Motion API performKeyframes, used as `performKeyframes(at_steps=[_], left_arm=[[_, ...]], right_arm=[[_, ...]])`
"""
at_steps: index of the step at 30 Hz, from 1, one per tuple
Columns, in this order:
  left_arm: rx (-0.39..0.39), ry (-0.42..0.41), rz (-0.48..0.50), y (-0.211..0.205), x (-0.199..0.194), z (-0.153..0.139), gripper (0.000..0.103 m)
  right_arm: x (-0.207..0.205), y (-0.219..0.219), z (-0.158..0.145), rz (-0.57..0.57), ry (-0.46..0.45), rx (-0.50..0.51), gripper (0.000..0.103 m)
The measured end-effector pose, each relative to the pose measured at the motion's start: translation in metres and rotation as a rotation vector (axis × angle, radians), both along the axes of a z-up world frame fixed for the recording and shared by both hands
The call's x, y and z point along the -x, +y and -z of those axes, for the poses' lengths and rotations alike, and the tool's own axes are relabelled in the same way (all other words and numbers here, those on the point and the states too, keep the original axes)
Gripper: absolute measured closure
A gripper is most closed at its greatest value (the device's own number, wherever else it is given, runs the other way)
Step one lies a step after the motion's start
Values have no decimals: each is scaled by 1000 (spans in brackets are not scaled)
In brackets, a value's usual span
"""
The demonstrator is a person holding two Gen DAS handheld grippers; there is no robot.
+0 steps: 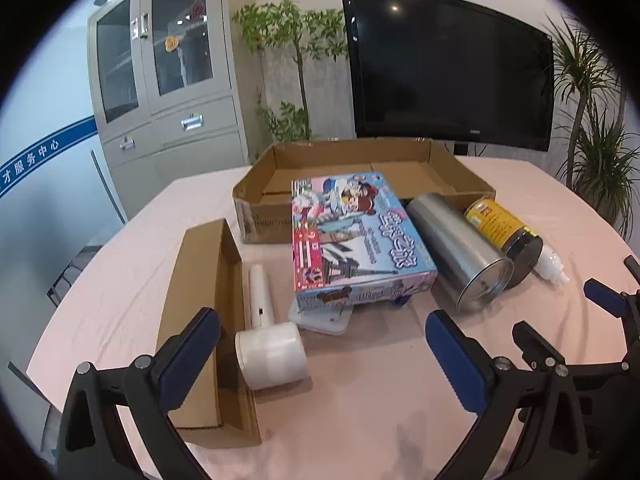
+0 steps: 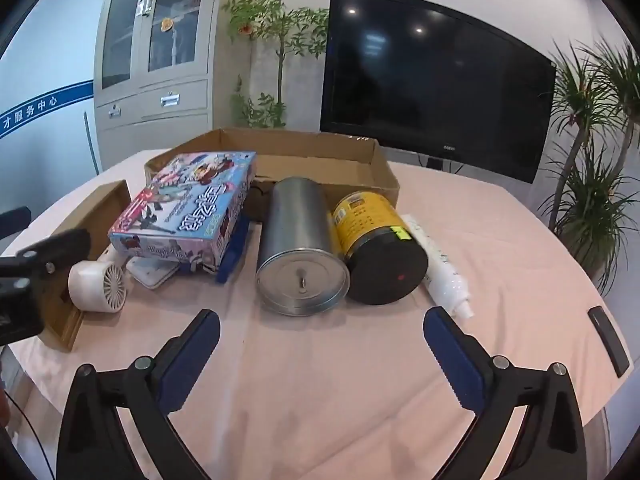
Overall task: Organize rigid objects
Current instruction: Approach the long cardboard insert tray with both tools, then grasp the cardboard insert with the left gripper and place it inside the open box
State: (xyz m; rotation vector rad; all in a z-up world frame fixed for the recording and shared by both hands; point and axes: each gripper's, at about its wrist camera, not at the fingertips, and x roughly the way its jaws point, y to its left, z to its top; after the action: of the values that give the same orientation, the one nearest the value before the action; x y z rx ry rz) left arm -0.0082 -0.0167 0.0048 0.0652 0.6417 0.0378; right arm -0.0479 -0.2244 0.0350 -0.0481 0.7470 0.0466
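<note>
On the pink table a colourful game box [image 1: 356,232] [image 2: 188,208] leans on flat items. Beside it lie a silver tin [image 1: 456,252] [image 2: 298,240], a yellow jar with a black lid [image 1: 504,232] [image 2: 372,236] and a white tube [image 1: 554,266] [image 2: 440,264]. A white hand fan [image 1: 268,332] [image 2: 100,280] lies to the left. A large open cardboard tray [image 1: 360,168] [image 2: 320,160] stands behind. My left gripper [image 1: 322,344] is open and empty near the fan. My right gripper [image 2: 320,344] is open and empty before the tin.
A narrow cardboard lid [image 1: 208,320] [image 2: 88,232] stands at the left. A black flat object [image 2: 610,340] lies near the right table edge. A TV [image 1: 448,68], a cabinet [image 1: 160,80] and plants [image 2: 592,184] stand behind the table.
</note>
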Motion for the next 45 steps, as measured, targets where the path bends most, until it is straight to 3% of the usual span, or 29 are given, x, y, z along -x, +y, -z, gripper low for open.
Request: performKeyframes(at_steps=[31, 41, 43, 45], left_arm=[[11, 75, -40, 23, -20, 17, 1], [-71, 147, -119, 69, -17, 33, 1], [-68, 166, -119, 75, -17, 39, 9], [-80, 192, -120, 79, -19, 45, 27]], right_arm=[[-26, 20, 12, -10, 69, 28, 0], [-35, 47, 10, -147, 65, -95, 0], [-35, 55, 9, -189, 63, -121, 0], [-35, 66, 8, -242, 70, -149, 0]])
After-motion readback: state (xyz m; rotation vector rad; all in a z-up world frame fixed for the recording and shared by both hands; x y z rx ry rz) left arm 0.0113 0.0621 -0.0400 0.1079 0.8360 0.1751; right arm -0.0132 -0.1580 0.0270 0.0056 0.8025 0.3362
